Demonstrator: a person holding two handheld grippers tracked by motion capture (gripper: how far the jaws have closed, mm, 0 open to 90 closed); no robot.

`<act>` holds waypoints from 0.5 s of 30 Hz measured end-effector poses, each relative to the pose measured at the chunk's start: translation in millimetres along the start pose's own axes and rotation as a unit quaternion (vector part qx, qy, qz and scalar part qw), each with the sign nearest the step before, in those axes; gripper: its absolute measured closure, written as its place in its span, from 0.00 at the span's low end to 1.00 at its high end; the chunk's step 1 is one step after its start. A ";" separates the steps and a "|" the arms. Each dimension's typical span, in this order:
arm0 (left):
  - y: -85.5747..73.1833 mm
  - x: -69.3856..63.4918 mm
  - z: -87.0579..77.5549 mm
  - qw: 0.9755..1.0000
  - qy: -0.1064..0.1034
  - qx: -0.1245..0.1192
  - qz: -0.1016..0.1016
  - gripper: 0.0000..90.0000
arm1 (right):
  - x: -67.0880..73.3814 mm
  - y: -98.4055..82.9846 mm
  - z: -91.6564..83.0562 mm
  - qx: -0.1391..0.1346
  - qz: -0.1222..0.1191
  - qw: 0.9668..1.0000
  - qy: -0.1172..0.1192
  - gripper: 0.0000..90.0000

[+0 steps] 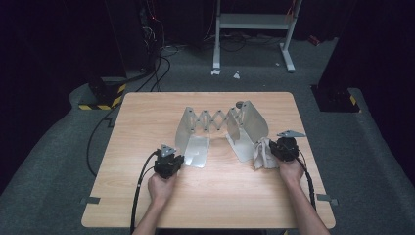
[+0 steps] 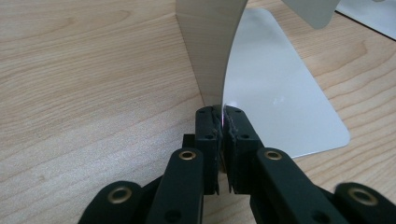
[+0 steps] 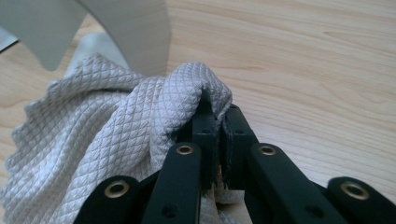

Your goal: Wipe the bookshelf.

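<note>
A metal expandable book stand point(image 1: 214, 120) sits mid-table, two L-shaped plates joined by a scissor lattice. My left gripper point(image 1: 174, 160) is shut on the edge of the left plate point(image 2: 210, 51), whose upright edge runs down between the jaws point(image 2: 223, 116). My right gripper point(image 1: 275, 149) is shut on a white quilted cloth point(image 1: 263, 153), which bunches over the left jaw and hangs to the left point(image 3: 107, 140). The cloth lies against the right plate point(image 1: 244, 147), and that plate's upright point(image 3: 135, 32) rises just behind it.
The stand rests on a light wooden table point(image 1: 147, 196). Behind the table, on the grey carpet, stand a white metal frame point(image 1: 254, 29) and black-and-yellow striped bases point(image 1: 105, 95). Black cables point(image 1: 142, 181) trail from both grippers toward the near edge.
</note>
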State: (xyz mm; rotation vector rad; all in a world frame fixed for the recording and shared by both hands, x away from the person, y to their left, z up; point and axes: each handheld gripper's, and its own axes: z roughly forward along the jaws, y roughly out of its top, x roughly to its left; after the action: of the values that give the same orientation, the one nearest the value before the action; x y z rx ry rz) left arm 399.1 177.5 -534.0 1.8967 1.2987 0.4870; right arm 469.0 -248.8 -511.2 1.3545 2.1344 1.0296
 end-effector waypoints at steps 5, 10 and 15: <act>0.1 0.2 0.0 1.000 0.000 0.000 0.000 0.94 | 11.4 -0.7 -0.3 0.006 -0.016 1.000 0.023 0.96; 0.2 0.4 0.1 1.000 0.000 0.000 0.000 0.94 | 27.2 -4.9 0.1 0.006 -0.030 0.999 0.043 0.96; 0.4 1.0 0.1 1.000 0.002 0.000 0.001 0.94 | 32.8 -4.8 -1.5 0.005 -0.041 0.998 0.046 0.96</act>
State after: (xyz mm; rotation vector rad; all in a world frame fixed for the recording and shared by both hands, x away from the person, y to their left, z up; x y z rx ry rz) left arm 399.8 178.2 -533.8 1.8982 1.3009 0.4921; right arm 450.6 -221.2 -512.4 1.2358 2.2447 1.0694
